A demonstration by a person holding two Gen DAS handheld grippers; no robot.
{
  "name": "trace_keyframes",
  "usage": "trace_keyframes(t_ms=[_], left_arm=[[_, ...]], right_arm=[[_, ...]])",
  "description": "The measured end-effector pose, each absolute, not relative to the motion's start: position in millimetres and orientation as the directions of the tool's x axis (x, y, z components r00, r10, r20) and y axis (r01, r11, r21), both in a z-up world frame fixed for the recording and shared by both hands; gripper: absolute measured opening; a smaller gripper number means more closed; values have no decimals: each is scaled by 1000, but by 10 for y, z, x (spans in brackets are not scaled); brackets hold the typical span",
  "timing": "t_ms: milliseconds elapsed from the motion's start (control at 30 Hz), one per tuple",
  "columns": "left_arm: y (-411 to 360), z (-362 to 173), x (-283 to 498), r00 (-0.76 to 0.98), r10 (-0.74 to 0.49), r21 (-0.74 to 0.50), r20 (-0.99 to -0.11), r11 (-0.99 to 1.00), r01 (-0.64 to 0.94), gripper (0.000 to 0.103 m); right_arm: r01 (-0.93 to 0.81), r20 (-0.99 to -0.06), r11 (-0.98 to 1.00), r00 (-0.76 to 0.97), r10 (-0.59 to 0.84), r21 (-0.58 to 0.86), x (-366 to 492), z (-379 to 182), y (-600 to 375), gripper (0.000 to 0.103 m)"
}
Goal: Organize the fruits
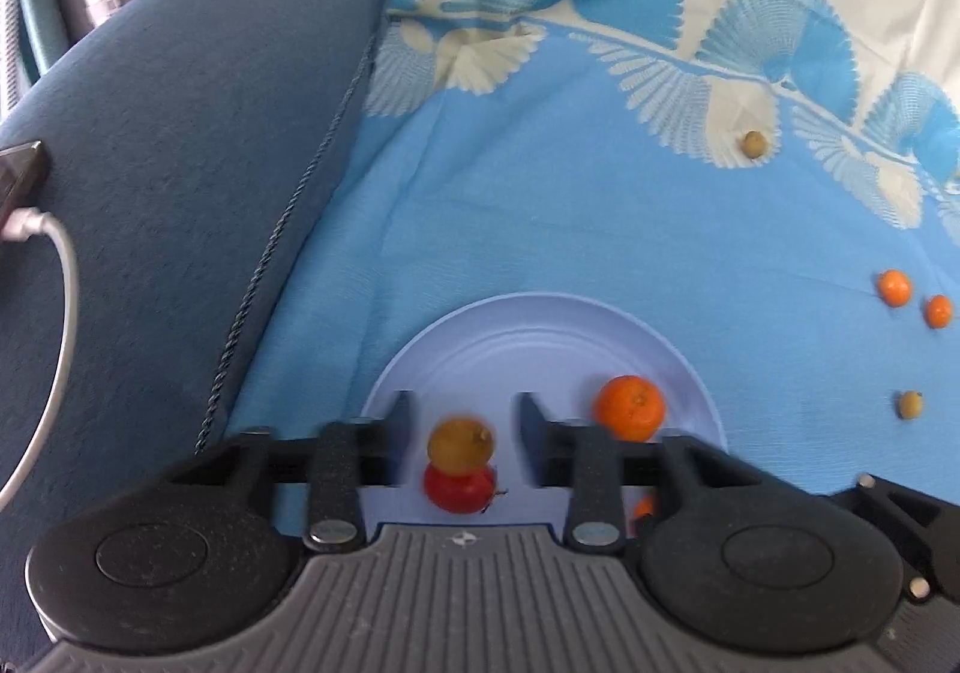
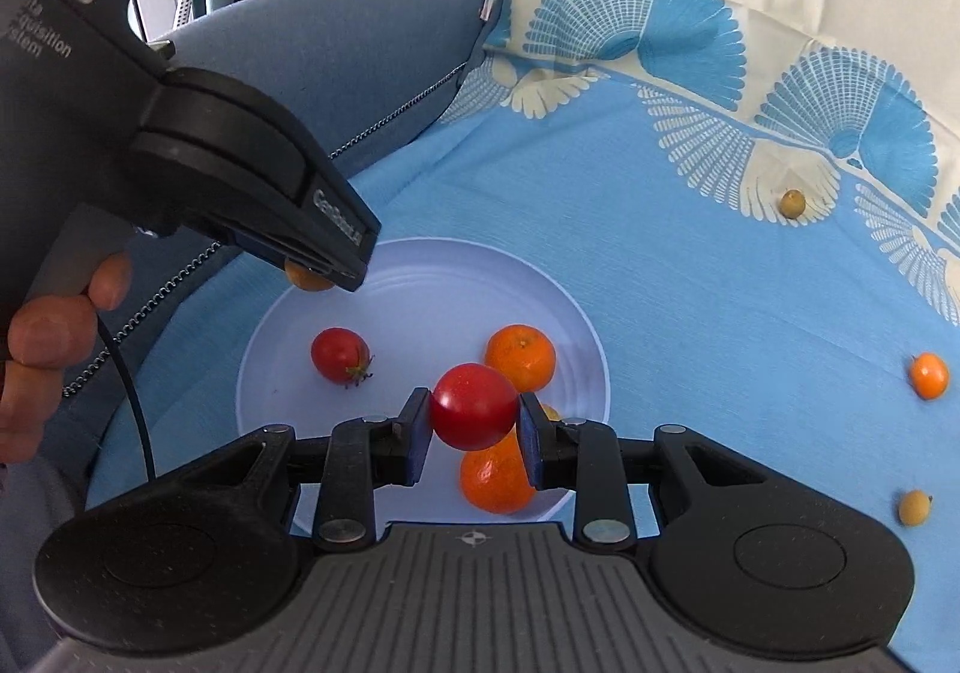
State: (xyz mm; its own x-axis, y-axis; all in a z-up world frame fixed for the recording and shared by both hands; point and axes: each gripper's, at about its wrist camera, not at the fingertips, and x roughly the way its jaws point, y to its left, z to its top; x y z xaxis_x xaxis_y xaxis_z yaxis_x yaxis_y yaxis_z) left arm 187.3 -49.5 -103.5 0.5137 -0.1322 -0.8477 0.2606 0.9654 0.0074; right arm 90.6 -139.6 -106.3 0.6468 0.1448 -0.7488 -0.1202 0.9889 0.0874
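Observation:
My left gripper (image 1: pixel 466 433) stands open over a pale blue plate (image 1: pixel 510 337). A blurred brownish-yellow fruit (image 1: pixel 461 445) sits between its fingers, with a gap on both sides. Just below that fruit lies a red tomato (image 1: pixel 459 487), and an orange (image 1: pixel 629 408) rests to the right on the plate. My right gripper (image 2: pixel 474 421) is shut on a second red tomato (image 2: pixel 474 414) above the plate (image 2: pixel 432 301). In the right wrist view the plate also holds a tomato (image 2: pixel 339 355) and two oranges (image 2: pixel 521 356) (image 2: pixel 495 478). There the left gripper (image 2: pixel 327 274) hangs over the plate's far left rim.
Several small fruits lie loose on the blue patterned cloth (image 1: pixel 540 205) to the right: two orange ones (image 1: pixel 894 287) (image 1: pixel 938 311) and two olive-brown ones (image 1: pixel 754 143) (image 1: pixel 910 404). A blue cushion (image 1: pixel 210 163) rises at the left, with a phone (image 1: pixel 21 172) and white cable on it. A hand (image 2: pixel 54 331) holds the left gripper.

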Motion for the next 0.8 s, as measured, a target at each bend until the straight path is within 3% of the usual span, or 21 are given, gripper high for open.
trace_keyframes(t_ms=[33, 67, 100, 200, 467, 800], left_arm=[[-482, -1004, 1853, 531, -138, 4, -836, 966, 257, 89], [-454, -955, 1825, 555, -139, 1, -820, 970, 244, 103], [-421, -896, 1785, 579, -143, -5, -803, 972, 234, 102], [-366, -747, 1683, 588, -141, 1, -797, 972, 234, 103], [-68, -404, 1055, 573, -102, 9, -813, 982, 188, 103], [204, -60, 311, 600, -161, -66, -784, 982, 178, 103]], right_arm=[[-126, -745, 988, 650, 150, 89, 919, -1055, -1398, 33], [-133, -741, 987, 653, 154, 88, 924, -1035, -1400, 40], [-137, -735, 987, 660, 155, 86, 917, -1007, -1400, 53], [-138, -719, 987, 679, 150, 75, 824, -887, -1408, 76], [-79, -746, 992, 653, 129, 103, 220, -588, -1422, 91], [-4, -688, 996, 723, 62, 85, -525, -196, -1291, 97]])
